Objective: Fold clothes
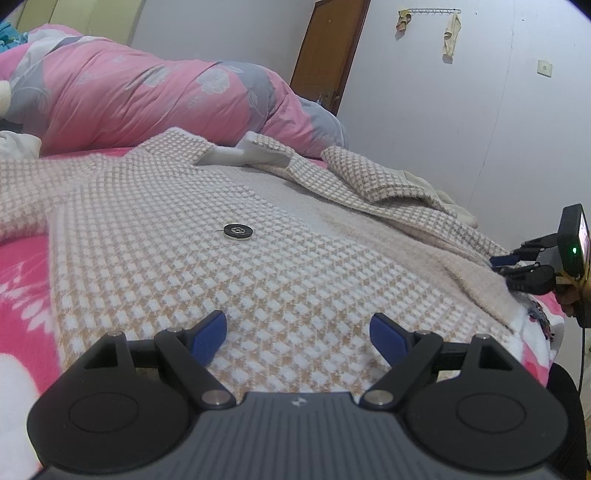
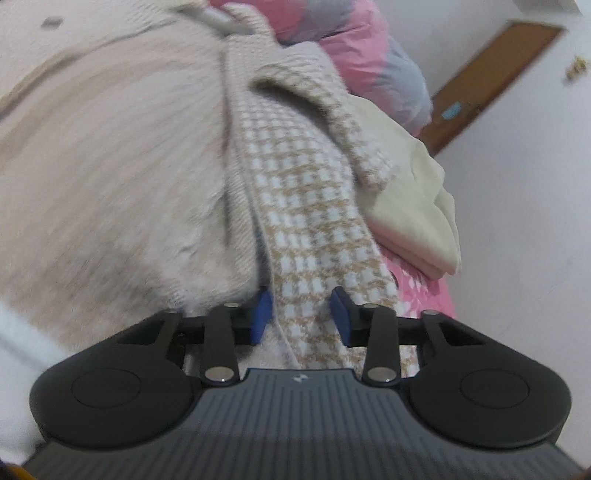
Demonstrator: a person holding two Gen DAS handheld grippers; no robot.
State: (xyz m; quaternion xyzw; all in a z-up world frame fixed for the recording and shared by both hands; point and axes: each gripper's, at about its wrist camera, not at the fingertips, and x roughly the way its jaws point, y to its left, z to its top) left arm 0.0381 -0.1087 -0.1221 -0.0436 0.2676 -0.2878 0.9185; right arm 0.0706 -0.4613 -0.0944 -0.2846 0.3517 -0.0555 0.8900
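Left tongs: spread wide, nothing between the blue pads, hovering low over the near hem of the coat; whether they touch the cloth I cannot tell.
Right tongs: drawn narrow, pads pinching a checked fold of the coat's front edge; in the left wrist view they sit at the far right of the bed, gripping the opened panel's edge.
Coat: beige-and-white houndstooth, lying flat on the bed, one dark button on the left front panel.
Coat's long axis: runs away from the left camera, hem nearest, collar farthest, towards the quilt.
Right front panel: turned back, plain beige lining showing.
Right sleeve: lying out to the right, pale cuff at its end.
Bed: pink sheet with white flower print.
Quilt: pink and grey, bunched behind the coat.
Room: white walls, brown door, hook rail with cloths hanging from it.
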